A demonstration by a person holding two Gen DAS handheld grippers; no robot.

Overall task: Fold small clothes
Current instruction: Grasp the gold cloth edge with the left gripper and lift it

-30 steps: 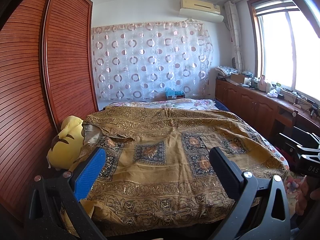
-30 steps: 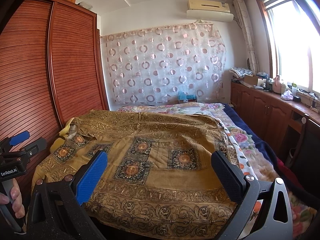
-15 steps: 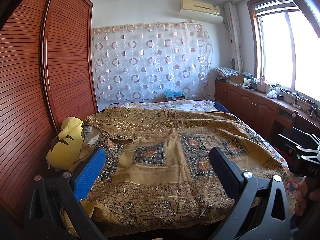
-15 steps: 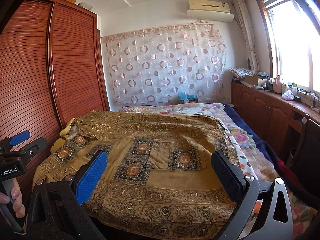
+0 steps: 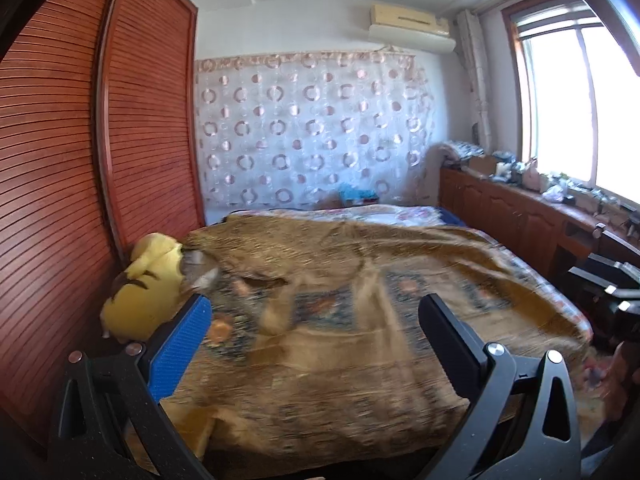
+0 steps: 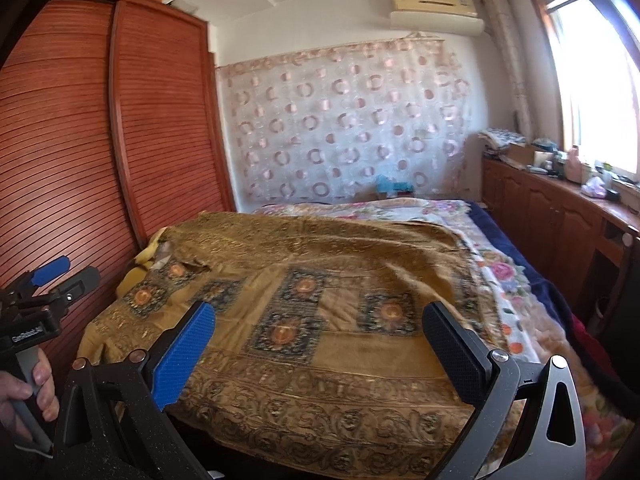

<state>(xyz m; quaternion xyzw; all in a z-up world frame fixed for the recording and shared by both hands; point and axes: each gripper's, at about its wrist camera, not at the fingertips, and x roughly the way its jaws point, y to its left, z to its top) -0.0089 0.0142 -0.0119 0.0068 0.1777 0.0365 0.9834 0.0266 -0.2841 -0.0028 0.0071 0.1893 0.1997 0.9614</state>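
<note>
Now I hold both grippers, left (image 5: 312, 344) and right (image 6: 318, 344), with fingers spread wide and empty, above the near hem of the golden cloth (image 6: 320, 312), which lies flat across the bed (image 6: 516, 280), stretching away; neither seems nearer.

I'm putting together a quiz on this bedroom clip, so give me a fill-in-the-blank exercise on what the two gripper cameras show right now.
1. The golden patterned cloth lies spread over the ____.
2. The jaws of both the left gripper and the right gripper stand ____, holding nothing.
3. The plush toy wedged between the cloth and the wooden wardrobe is ____ in colour.
4. Above the circle-patterned curtain, an ____ is mounted on the wall.

Missing words: bed; open; yellow; air conditioner
</note>
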